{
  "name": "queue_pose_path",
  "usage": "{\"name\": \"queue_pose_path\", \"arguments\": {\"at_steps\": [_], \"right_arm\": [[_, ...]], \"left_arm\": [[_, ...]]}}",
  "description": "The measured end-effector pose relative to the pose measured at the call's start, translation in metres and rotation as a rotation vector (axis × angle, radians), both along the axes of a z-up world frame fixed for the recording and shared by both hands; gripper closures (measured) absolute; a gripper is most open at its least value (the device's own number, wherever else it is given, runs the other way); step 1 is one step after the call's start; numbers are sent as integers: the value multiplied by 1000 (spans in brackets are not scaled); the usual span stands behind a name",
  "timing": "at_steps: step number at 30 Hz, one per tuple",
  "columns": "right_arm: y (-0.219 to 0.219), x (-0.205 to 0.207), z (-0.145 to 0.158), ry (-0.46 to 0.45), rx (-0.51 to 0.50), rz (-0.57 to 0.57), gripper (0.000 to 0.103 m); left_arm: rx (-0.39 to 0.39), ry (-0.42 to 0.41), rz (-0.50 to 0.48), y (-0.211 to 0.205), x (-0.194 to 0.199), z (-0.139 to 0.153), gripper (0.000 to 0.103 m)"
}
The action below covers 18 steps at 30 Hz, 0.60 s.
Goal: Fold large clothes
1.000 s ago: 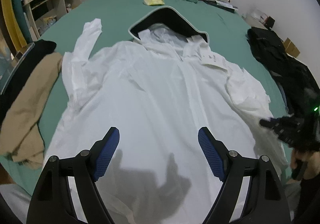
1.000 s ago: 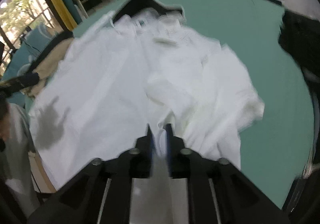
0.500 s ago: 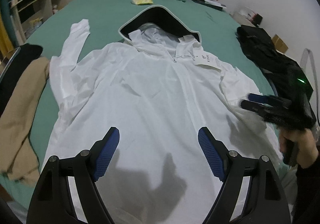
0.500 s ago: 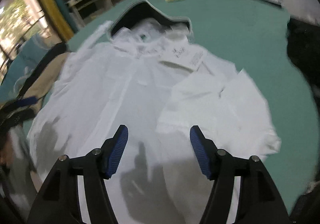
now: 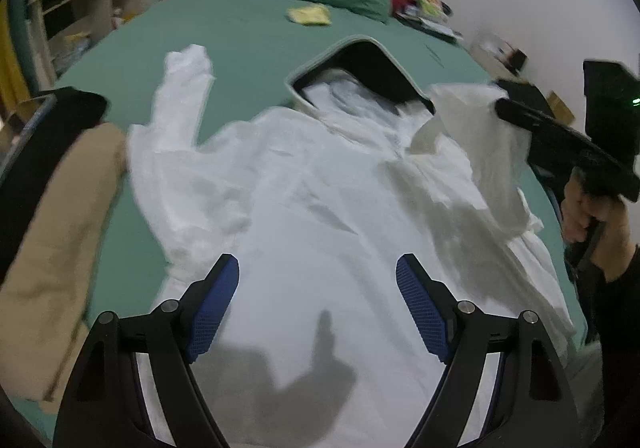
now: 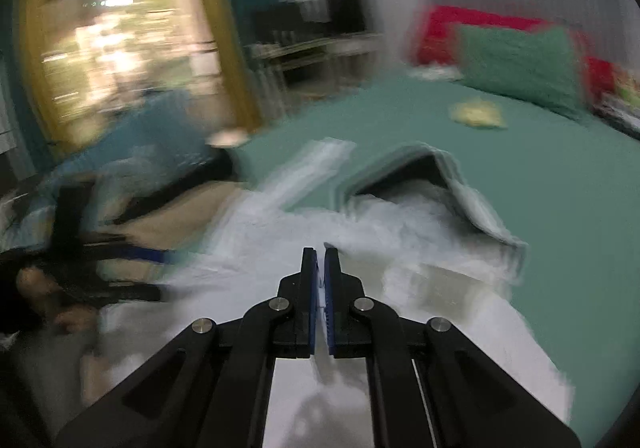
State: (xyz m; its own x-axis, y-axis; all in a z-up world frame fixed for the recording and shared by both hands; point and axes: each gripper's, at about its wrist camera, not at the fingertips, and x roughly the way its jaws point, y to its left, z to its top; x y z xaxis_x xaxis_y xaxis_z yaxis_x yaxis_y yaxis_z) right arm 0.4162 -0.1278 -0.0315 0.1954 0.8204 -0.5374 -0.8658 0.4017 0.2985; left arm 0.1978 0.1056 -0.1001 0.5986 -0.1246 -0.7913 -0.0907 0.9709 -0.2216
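Since half a second ago your right gripper (image 6: 319,248) clamped the sleeve (image 5: 476,136), lifting it | left gripper (image 5: 318,274) gapes empty | sleeve fold begun.

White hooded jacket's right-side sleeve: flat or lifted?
Lifted. The right gripper is shut on the white hooded jacket's sleeve, holding it above the jacket's body; the left sleeve lies flat on the green bed.

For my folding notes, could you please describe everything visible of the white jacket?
The white jacket is thin, crinkly fabric, lying front up on the green bed. Its hood has a dark lining and pale trim. One sleeve lies out toward the tan garment; the other is lifted, pinched in the shut right gripper. The left gripper is open above its hem.
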Motion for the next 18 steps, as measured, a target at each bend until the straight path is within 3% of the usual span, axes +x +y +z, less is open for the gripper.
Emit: {"name": "queue_pose_path", "arguments": {"at_steps": [2,3,4,5,6,7,9,13,16,18], "right_arm": [[36,2,2,62,33,187,95],[46,2,1,68,23,221,91],[56,3,-1,62,-15,226,66],[59,4,-4,32,-69,191,25],[55,4,-6,2,-100,153,11],[44,4,-7,-23,-116,110,5],[11,8,-11,-38,-148,11,5],[-80,25,-43,-46,-342,-342,5],[-145,49,-85,134,-357,-534,5],[-176,64,-117,311,-253,-591,10]], "left_arm": [[6,-17,32,10,0,3,19],[6,-28,49,15,0,3,19],[2,-43,63,18,2,3,19],[1,-59,71,21,6,1,19],[9,-71,76,22,11,-1,19],[25,-80,77,20,16,-4,19],[38,-76,58,14,30,-13,19],[43,-28,-18,-9,57,-40,19],[42,31,-56,-24,69,-60,19],[68,97,-104,-37,79,-77,19]]}}
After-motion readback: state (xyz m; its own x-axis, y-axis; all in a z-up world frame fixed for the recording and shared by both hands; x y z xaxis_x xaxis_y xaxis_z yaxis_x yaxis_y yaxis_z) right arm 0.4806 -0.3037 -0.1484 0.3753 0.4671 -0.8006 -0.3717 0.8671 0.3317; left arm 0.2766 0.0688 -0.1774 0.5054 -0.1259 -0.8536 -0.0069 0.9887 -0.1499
